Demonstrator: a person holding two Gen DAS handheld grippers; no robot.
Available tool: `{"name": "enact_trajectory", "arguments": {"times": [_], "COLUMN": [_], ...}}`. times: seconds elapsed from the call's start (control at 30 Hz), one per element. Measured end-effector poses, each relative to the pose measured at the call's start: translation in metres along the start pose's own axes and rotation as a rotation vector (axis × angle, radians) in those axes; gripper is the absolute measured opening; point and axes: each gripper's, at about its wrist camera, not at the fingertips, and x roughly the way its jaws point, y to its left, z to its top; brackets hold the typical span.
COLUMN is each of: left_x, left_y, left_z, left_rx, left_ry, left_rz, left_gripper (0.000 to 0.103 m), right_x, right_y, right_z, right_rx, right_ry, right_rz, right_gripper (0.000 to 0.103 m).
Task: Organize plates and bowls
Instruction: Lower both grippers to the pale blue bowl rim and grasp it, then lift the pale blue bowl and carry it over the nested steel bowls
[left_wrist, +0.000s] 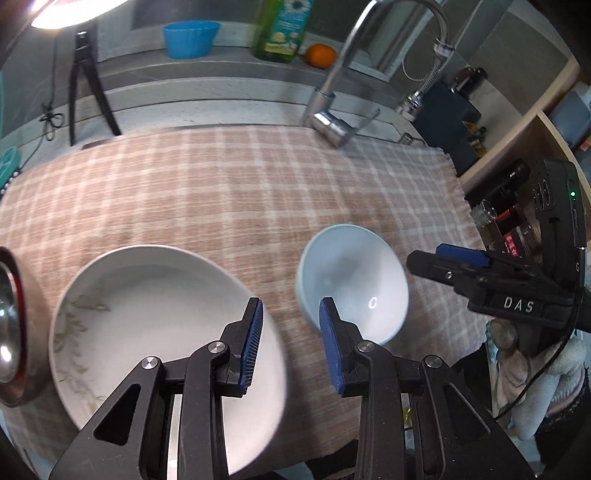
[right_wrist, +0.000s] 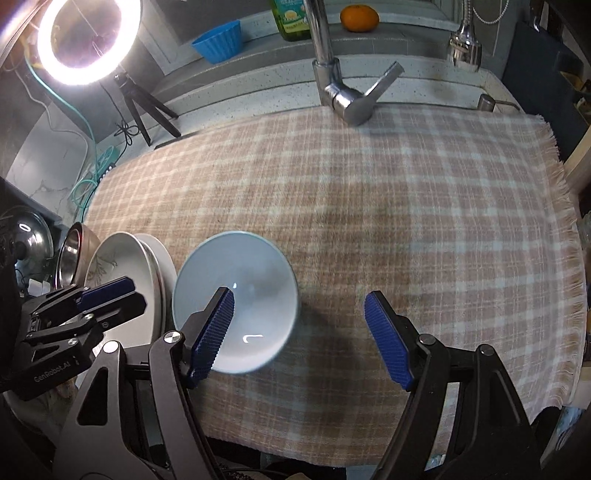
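A pale blue bowl (left_wrist: 354, 284) (right_wrist: 236, 295) stands upright on the checked cloth (left_wrist: 221, 199). Left of it lies a white plate with a leaf print (left_wrist: 147, 325); in the right wrist view it tops a small stack of plates (right_wrist: 125, 266). A steel bowl with a red rim (left_wrist: 11, 325) (right_wrist: 74, 254) sits further left. My left gripper (left_wrist: 291, 343) (right_wrist: 110, 295) hovers between plate and bowl, its jaws narrowly apart with only cloth between them. My right gripper (right_wrist: 301, 332) (left_wrist: 443, 264) stands wide open by the bowl's right rim, holding nothing; one pad (right_wrist: 214, 332) overlaps the bowl.
A chrome faucet (right_wrist: 332, 85) rises at the cloth's far edge. Behind it, a ledge holds a blue cup (right_wrist: 219, 40), a green bottle (left_wrist: 280, 29) and an orange (right_wrist: 358, 18). A ring light on a tripod (right_wrist: 88, 40) stands at the back left, shelves (left_wrist: 517, 147) at the right.
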Motion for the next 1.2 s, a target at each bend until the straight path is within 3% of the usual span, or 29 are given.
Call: {"name": "enact_trajectory", "arguments": {"times": [0.2, 0.47, 0.63, 0.73, 1.03, 1.2], "left_x": [0.022, 0.033, 0.040, 0.040, 0.038, 0.021], "left_y": [-0.011, -0.007, -0.007, -0.006, -0.007, -0.010], "left_z": [0.003, 0.006, 0.006, 0.006, 0.007, 0.010], "left_rx": [-0.011, -0.042, -0.044, -0.045, -0.043, -0.031], "left_ry": [0.031, 0.055, 0.073, 0.082, 0.086, 0.047], "left_rz": [-0.011, -0.007, -0.014, -0.024, -0.038, -0.040], "left_gripper": [0.030, 0.020, 0.014, 0.012, 0.012, 0.012], "right_x": [0.011, 0.023, 0.032, 0.036, 0.033, 0.023], "right_y": [-0.012, -0.017, -0.016, -0.017, -0.011, -0.005], "right_z": [-0.004, -0.008, -0.008, -0.008, -0.002, 0.006], "right_rx": [0.025, 0.029, 0.029, 0.044, 0.059, 0.065], "right_ry": [0.033, 0.074, 0.105, 0.116, 0.100, 0.070], "right_rz": [0.042, 0.079, 0.096, 0.113, 0.101, 0.107], "right_gripper": [0.060, 0.042, 0.019, 0.013, 0.010, 0.010]}}
